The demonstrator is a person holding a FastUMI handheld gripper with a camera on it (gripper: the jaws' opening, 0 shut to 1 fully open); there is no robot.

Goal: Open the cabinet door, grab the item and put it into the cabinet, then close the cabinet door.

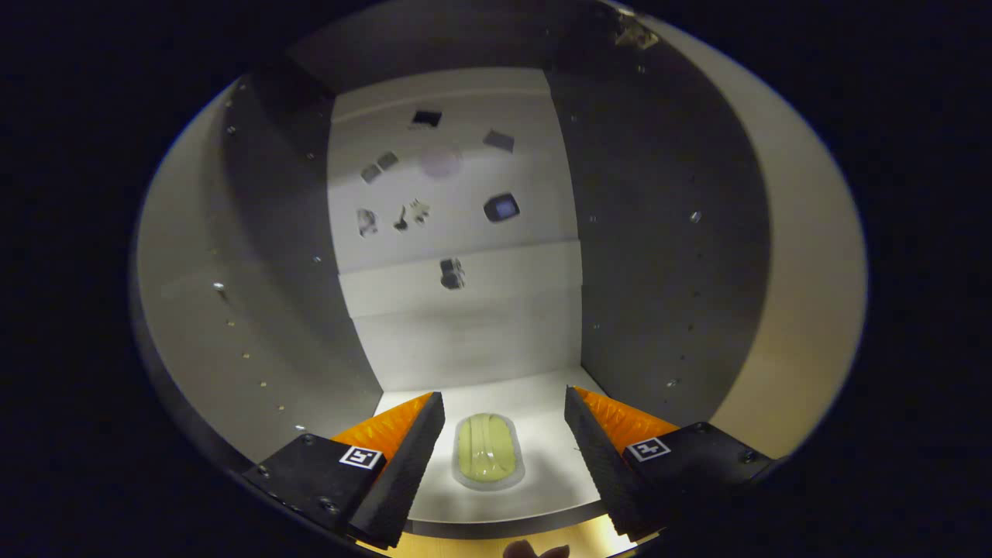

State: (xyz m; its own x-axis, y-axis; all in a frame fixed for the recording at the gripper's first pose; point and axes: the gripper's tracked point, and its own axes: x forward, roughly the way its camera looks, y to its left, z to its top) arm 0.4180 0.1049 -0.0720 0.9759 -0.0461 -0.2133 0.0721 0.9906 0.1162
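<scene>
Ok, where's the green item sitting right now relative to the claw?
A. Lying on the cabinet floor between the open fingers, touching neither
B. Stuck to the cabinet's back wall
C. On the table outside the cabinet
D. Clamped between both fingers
A: the green item lies flat on the cabinet floor, with a gap on each side to the fingers of the open claw.
</scene>
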